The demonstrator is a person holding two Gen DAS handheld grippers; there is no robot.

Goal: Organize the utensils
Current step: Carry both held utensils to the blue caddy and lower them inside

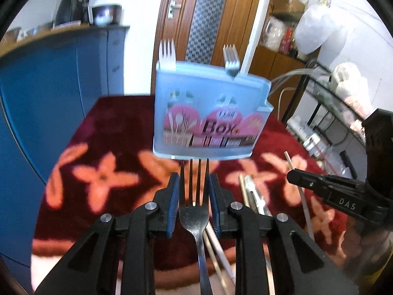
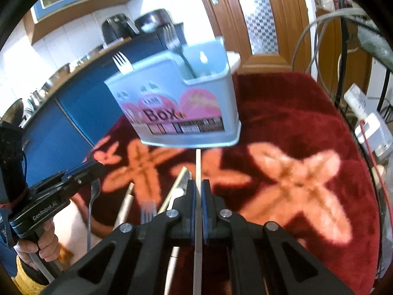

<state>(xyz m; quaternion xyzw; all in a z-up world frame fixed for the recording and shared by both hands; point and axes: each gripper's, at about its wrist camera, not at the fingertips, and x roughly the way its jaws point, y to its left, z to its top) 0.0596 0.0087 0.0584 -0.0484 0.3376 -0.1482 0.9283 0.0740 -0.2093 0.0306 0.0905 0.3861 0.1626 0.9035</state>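
Observation:
A pale blue utensil box (image 1: 208,113) with a pink "Box" label stands on the red flowered cloth (image 1: 103,132); two forks (image 1: 167,52) and a white stick stand in it. It also shows in the right wrist view (image 2: 176,103). My left gripper (image 1: 194,191) is shut on a steel fork (image 1: 195,211), tines pointing at the box. My right gripper (image 2: 198,189) is shut on a pale chopstick (image 2: 198,167) that points at the box base. The right gripper also shows in the left wrist view (image 1: 319,184).
Loose chopsticks and utensils (image 1: 255,196) lie on the cloth between the grippers; a fork and sticks (image 2: 147,209) lie below the right gripper. A blue cabinet (image 1: 49,86) stands left, a wire rack (image 1: 339,103) with cables right, and a wooden door behind.

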